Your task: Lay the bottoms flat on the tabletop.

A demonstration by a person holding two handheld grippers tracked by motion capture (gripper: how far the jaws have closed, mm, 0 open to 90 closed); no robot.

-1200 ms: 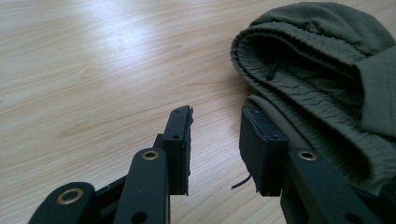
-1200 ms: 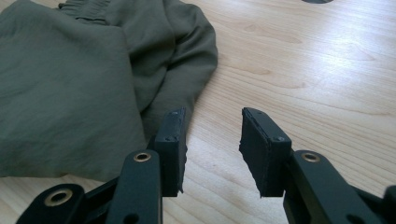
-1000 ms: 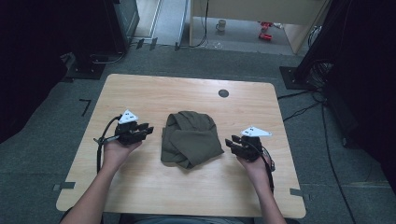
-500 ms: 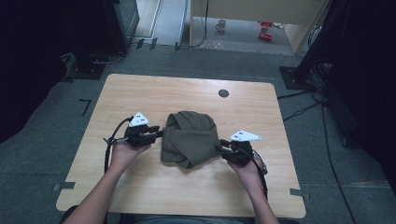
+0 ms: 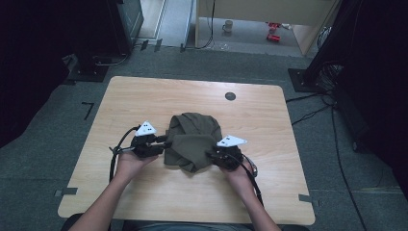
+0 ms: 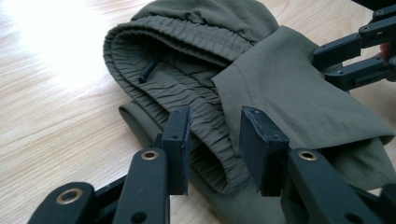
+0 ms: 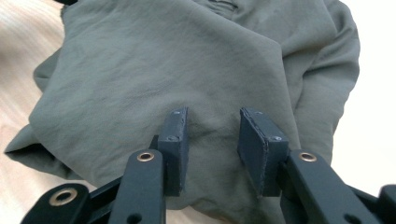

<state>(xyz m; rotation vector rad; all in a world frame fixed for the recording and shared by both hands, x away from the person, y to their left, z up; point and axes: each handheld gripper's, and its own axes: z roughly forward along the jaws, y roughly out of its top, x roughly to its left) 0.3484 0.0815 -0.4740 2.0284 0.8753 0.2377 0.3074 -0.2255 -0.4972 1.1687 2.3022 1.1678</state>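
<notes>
Olive garment (image 5: 192, 139) sits bunched mid-table, slightly toward the near edge of the wooden table (image 5: 144, 96). Left gripper (image 5: 161, 143) is at the garment's left edge, right gripper (image 5: 211, 155) at its right-front edge, both touching cloth.

Left gripper view: left gripper (image 6: 215, 140) jaws parted, elastic waistband (image 6: 187, 93) fold lying between the pads, not pinched. Drawcord tip (image 6: 147, 71) visible inside the waistband opening. Right gripper's jaws (image 6: 355, 56) sit at the far side of the cloth.

Right gripper view: right gripper (image 7: 212, 140) jaws parted, a raised ridge of fabric (image 7: 187, 70) between them, pads not closed on it.

Room: bare tabletop on all sides of the garment, widest toward the far edge, where a round dark grommet (image 5: 230, 96) is set well apart from the cloth. Both side edges of the table are well apart from the grippers. The near edge is nearer, with the forearms crossing it.
</notes>
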